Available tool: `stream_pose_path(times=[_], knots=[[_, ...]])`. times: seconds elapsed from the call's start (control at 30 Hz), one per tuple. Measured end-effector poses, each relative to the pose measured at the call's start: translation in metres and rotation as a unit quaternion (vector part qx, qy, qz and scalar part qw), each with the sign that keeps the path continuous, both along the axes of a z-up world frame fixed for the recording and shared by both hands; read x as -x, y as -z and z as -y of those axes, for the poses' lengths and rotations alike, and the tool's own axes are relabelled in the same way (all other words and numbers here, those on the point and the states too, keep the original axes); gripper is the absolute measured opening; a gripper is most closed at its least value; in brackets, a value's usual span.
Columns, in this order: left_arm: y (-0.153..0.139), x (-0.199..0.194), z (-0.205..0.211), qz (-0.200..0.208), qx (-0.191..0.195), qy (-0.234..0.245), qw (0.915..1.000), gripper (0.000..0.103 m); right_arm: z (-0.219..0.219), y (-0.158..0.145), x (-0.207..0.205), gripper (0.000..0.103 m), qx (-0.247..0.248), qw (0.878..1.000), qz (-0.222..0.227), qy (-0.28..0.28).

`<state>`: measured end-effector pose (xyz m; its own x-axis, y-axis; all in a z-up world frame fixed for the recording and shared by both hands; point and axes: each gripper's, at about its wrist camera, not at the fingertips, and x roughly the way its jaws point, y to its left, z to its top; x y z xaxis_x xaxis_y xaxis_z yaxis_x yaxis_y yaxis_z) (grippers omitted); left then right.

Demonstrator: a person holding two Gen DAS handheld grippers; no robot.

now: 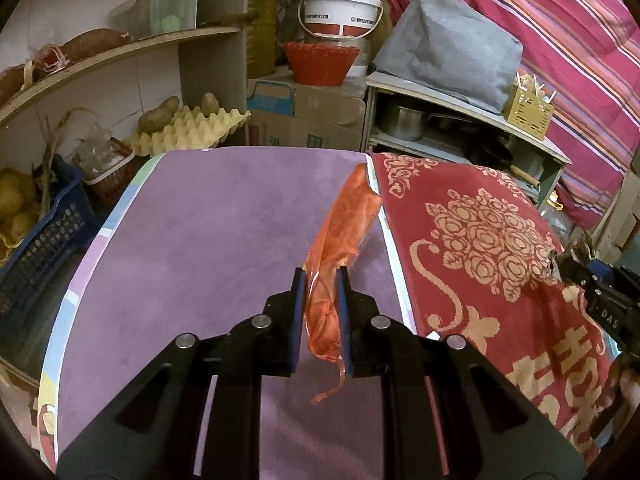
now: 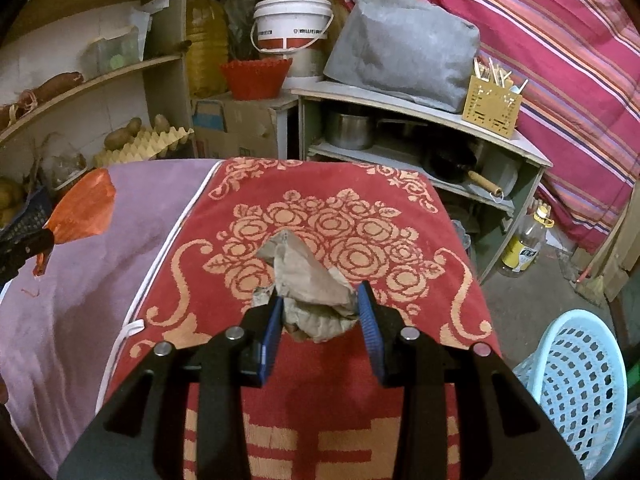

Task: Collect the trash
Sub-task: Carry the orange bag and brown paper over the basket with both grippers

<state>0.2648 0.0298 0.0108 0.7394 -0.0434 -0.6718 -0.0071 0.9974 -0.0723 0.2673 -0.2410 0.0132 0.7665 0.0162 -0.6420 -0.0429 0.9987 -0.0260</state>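
Note:
My left gripper (image 1: 321,276) is shut on a thin orange plastic bag (image 1: 344,220), which sticks up past the fingers above the purple cloth (image 1: 208,240); a loose strip hangs below the pads. From the right wrist the same orange bag (image 2: 86,210) shows at the left edge, raised off the cloth. My right gripper (image 2: 320,298) is shut on a crumpled wad of brown paper (image 2: 308,280), held over the red rose-patterned cloth (image 2: 360,200). In the left wrist view the right gripper (image 1: 560,266) shows at the right edge with the paper in it.
A light blue plastic basket (image 2: 576,392) stands on the floor at the lower right. Behind the table are wooden shelves (image 1: 120,50) with egg trays and potatoes, a low grey cabinet (image 2: 420,108) with pots, a white bucket (image 2: 294,24) and a red basket (image 2: 256,76).

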Motion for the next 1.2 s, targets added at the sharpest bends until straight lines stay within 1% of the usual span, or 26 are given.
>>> stream_pose_path(times=[0.33,0.4,0.6,0.83,1.0,1.2], knots=[[-0.01,0.019,0.012,0.008,0.004,0.012,0.9999,0.014,0.014,-0.013,0.022,0.037,-0.002,1.0,0.016,0.005],[-0.013,0.024,0.019,0.012,-0.003,0.019,0.9998,0.014,0.019,-0.017,0.027,0.037,0.001,1.0,0.021,0.007],[-0.023,0.038,0.042,0.022,-0.012,0.037,0.999,0.014,0.047,-0.03,0.049,0.037,-0.001,0.999,0.037,0.025],[-0.037,0.055,0.076,0.04,-0.01,0.072,0.9966,0.014,0.09,-0.036,0.076,0.037,0.01,0.998,0.044,0.052],[-0.037,0.061,0.106,0.04,-0.011,0.098,0.9943,0.014,0.133,-0.038,0.102,0.037,0.012,0.995,0.047,0.086],[-0.033,0.066,0.153,0.041,-0.018,0.133,0.9901,0.014,0.189,-0.037,0.123,0.037,0.0,0.99,0.044,0.132]])
